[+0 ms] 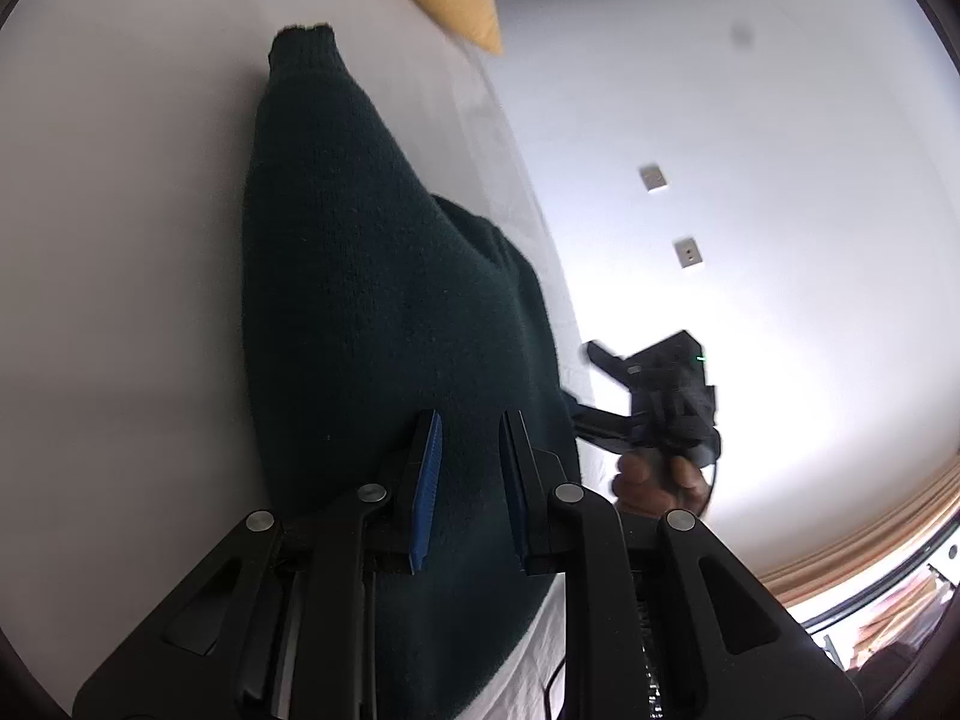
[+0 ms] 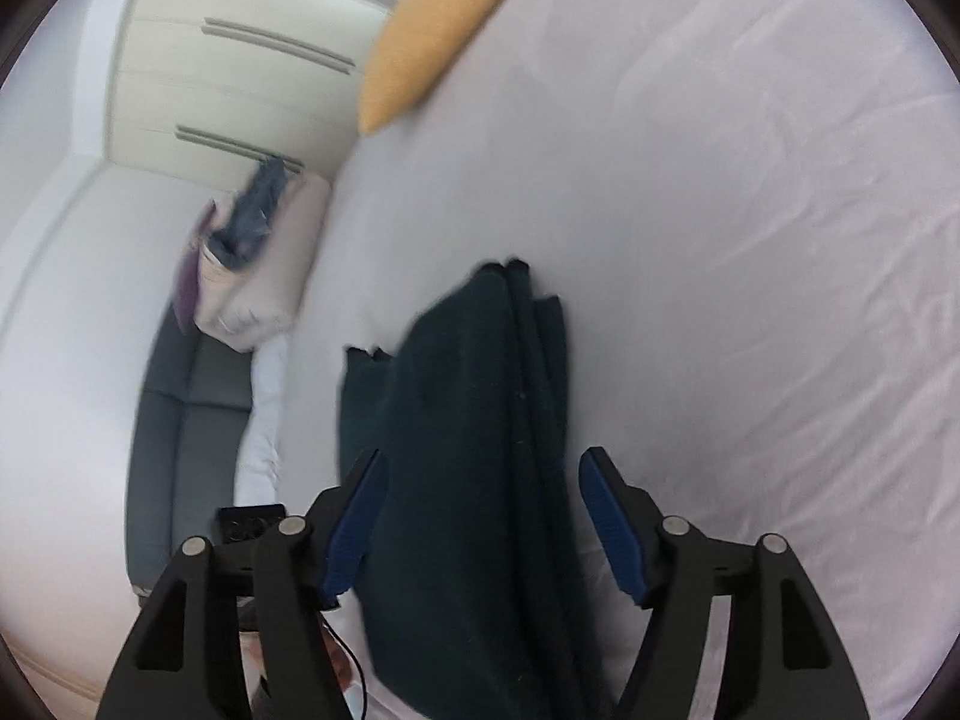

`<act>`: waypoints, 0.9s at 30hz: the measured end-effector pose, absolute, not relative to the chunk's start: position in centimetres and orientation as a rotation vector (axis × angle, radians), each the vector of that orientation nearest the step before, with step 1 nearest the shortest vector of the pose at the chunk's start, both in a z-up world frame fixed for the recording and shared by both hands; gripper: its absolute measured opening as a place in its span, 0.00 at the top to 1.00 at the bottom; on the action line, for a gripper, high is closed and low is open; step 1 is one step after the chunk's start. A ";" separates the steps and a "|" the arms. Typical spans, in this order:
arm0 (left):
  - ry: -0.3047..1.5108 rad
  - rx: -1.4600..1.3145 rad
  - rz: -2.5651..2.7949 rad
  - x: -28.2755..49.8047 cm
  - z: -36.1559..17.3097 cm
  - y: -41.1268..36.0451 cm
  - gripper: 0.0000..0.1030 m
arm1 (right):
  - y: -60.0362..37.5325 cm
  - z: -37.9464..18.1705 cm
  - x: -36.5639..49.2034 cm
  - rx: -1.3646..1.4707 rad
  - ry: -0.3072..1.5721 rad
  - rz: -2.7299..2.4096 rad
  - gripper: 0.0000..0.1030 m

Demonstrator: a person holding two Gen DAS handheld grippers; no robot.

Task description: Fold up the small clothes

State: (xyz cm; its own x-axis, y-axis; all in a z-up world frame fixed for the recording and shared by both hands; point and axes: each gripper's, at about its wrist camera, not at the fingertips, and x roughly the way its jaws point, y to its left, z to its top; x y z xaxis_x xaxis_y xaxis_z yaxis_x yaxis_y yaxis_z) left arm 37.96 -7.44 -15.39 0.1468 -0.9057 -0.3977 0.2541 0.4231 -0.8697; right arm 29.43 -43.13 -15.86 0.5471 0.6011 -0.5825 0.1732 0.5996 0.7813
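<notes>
We saw the dark green knitted garment (image 1: pixel 384 312) lying folded on the white bed sheet (image 1: pixel 120 240), a yellow cushion (image 2: pixel 432 30) at the bed's far edge. Our left gripper (image 1: pixel 471 474) held its blue pads (image 1: pixel 427 492) close together with a narrow gap between them, over the garment's near end; we could not tell whether they pinched the knit. Our right gripper (image 2: pixel 480 516) stood released, pads (image 2: pixel 612 528) wide apart on either side of the folded garment (image 2: pixel 462 450) without pressing it.
</notes>
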 end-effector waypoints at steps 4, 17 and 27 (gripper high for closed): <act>1.024 -0.727 -0.918 36.4 -13.8 -5.3 0.73 | -41.7 -16.7 30.2 0.883 1.036 0.360 0.32; 1.226 -0.627 -0.684 38.4 -16.3 -7.9 0.53 | -39.3 -17.8 30.5 0.773 1.106 0.363 0.63; 1.217 -0.387 -0.529 37.5 -12.0 -11.1 0.70 | -33.7 -12.6 29.1 0.358 1.085 0.136 0.74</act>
